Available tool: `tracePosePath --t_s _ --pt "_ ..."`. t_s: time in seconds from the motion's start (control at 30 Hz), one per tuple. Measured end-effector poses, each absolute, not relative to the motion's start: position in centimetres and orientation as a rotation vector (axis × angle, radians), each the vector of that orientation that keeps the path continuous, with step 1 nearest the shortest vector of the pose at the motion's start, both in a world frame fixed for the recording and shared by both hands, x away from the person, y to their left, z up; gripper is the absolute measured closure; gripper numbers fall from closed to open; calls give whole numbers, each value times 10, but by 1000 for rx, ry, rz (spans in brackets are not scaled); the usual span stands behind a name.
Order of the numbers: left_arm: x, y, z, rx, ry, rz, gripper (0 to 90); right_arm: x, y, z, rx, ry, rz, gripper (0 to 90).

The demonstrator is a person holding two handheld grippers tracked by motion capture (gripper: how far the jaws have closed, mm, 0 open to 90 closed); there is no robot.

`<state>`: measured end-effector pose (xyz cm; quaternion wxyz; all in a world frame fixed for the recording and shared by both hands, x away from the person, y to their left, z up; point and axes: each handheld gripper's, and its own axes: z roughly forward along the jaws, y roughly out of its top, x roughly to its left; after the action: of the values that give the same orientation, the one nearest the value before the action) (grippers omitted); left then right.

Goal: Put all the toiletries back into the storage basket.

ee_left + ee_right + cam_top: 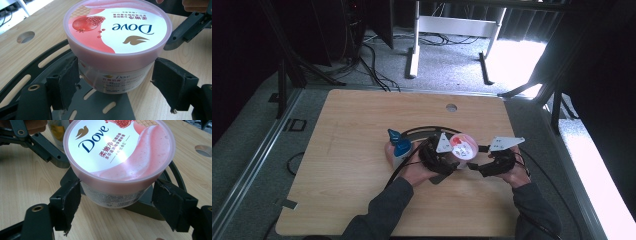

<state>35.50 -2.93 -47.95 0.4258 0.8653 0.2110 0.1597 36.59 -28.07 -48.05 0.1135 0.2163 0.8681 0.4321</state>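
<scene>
Jar (463, 145) stands upright on the table (362, 125), toward the near-right of the round hole (451, 107) in the tabletop. Pink lid (117, 27) on, Dove label, pomegranate print.

Left gripper (447, 162) sits at the jar's left and near side in the high view. In the left gripper view its jaws bracket the jar body below the lid: the left pad (68, 80) is touching or nearly touching the jar wall, the right pad (172, 80) stands off with a visible gap. Part open, jar between the jaws, not clamped.

Right gripper (477, 166) comes at the jar from the right. In the right gripper view (117, 202) the same picture: left pad (68, 200) close against the jar just under the lid rim, right pad (171, 202) a little apart from it. Part open, jar between the jaws; firm hold not evident.

Each gripper's jaw shows in the other's view, just beside the jar. A dark slotted plate (100, 100) lies under the jar in the left gripper view.

Bottle (400, 148) with blue cap stands left of the jar, beyond the left hand (416, 171). Cable (422, 131) arcs behind the jar.
</scene>
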Motion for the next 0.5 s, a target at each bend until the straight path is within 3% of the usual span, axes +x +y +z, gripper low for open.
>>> tracePosePath --t_s 0.5 --pt "365 -34 -480 2169 545 415 223 377 -282 -482 663 2546 1254 233"
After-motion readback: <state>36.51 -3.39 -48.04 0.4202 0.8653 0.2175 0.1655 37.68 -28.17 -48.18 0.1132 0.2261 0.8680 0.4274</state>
